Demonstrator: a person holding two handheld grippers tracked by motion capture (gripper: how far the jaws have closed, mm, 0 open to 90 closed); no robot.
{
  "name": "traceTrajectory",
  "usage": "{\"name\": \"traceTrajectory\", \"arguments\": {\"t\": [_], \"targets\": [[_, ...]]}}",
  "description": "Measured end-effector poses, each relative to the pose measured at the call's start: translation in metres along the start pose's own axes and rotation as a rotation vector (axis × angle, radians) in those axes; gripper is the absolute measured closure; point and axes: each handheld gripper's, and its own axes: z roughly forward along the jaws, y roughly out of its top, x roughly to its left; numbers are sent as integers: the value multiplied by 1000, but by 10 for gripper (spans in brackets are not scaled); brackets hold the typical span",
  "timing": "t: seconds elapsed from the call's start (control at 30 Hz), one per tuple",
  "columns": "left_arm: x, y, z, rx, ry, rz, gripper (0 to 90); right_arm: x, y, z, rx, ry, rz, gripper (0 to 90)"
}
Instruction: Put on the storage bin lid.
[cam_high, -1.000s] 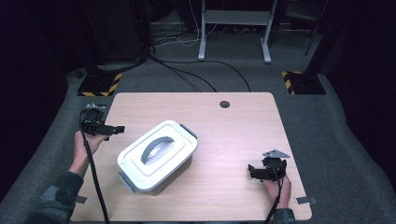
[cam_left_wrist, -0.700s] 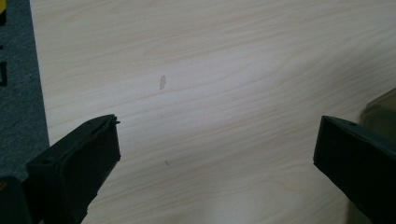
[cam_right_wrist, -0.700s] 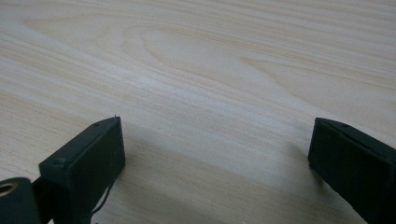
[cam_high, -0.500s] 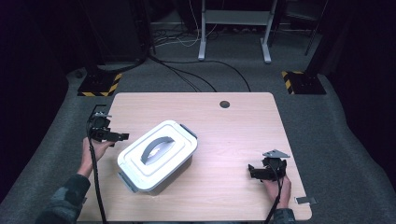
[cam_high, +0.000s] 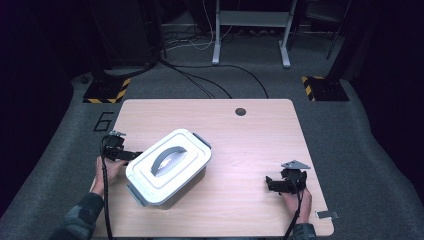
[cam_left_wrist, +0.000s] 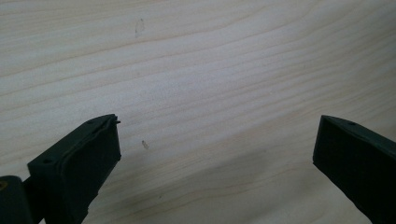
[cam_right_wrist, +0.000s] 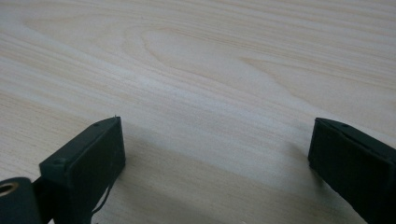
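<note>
Your desk (cam_high: 260, 150) is pale wood with rounded corners and a dark round grommet hole (cam_high: 240, 111) near its far edge. It stands on grey carpet (cam_high: 360, 130). Beyond it you have black cables (cam_high: 210, 82) trailing across the floor, two yellow-and-black striped bases (cam_high: 105, 91), and a white metal frame (cam_high: 250, 30). The room is dim.

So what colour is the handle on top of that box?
Grey. The handle sits on the white box's lid, clearest in the high view.
</note>
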Motion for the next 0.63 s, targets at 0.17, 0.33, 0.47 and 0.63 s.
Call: {"name": "traceTrajectory", "arguments": {"t": [0.17, 0.33, 0.47, 0.63], "targets": [[1, -12, 9, -52, 20, -4, 0, 0, 0, 0, 1, 0, -1, 32], [0, -21, 11, -98, 59, 75, 0, 0, 0, 0, 0, 1, -1, 32], [-4, -24, 13, -113, 86, 106, 0, 0, 0, 0, 2, 0, -2, 31], [-4, -24, 13, -111, 84, 106, 0, 1, 0, 0, 1, -3, 2, 28]]}}
